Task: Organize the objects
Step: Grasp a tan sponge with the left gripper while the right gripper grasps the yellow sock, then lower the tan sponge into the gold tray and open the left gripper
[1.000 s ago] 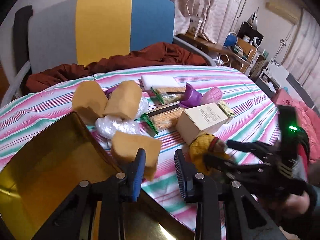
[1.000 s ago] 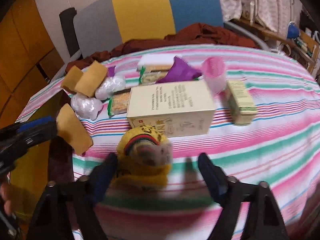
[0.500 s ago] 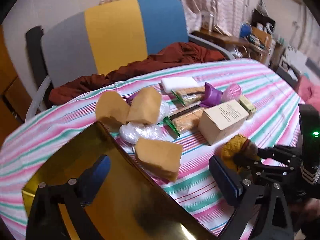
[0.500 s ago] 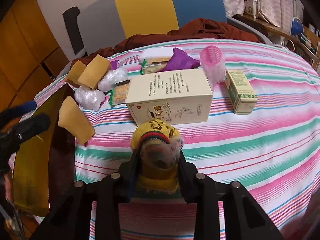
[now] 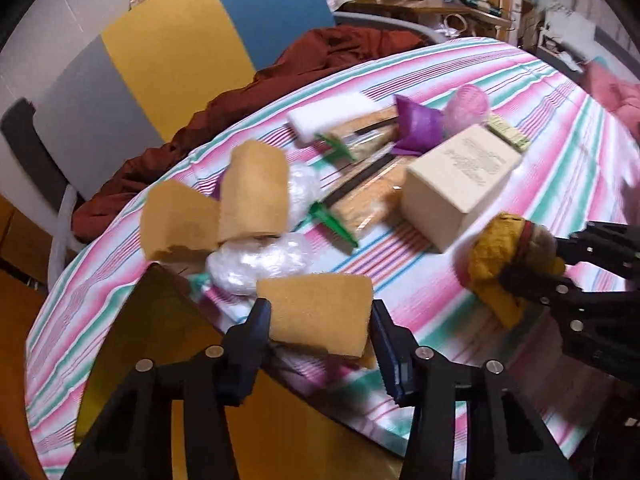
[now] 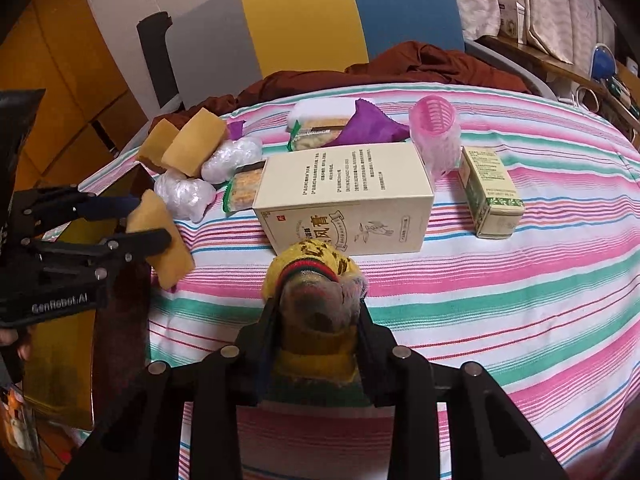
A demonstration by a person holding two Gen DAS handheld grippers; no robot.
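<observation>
An orange sponge (image 5: 316, 312) lies at the table's near left, beside a shiny gold tray (image 5: 132, 364). My left gripper (image 5: 320, 326) is closing on this sponge, and both pads touch its ends. From the right wrist view the same sponge (image 6: 168, 256) sits between the left gripper's (image 6: 140, 220) fingers. A yellow knitted toy (image 6: 312, 264) with a red and green band is clamped in my right gripper (image 6: 316, 312), low over the striped cloth. It also shows in the left wrist view as a yellow toy (image 5: 492, 260) in the right gripper (image 5: 534, 258).
A cream box (image 6: 344, 184), a small green box (image 6: 490, 192), a pink roller (image 6: 436, 132), a purple pouch (image 6: 368, 128), snack packets, white plastic bundles (image 6: 184, 196) and two more sponges (image 6: 192, 146) crowd the table's middle. A grey, yellow and blue chair back (image 6: 304, 24) stands behind.
My left gripper went from shut to wide open, tilted down and now closes round the near sponge. My right gripper, open around the toy a second ago, shut on it and has stayed put.
</observation>
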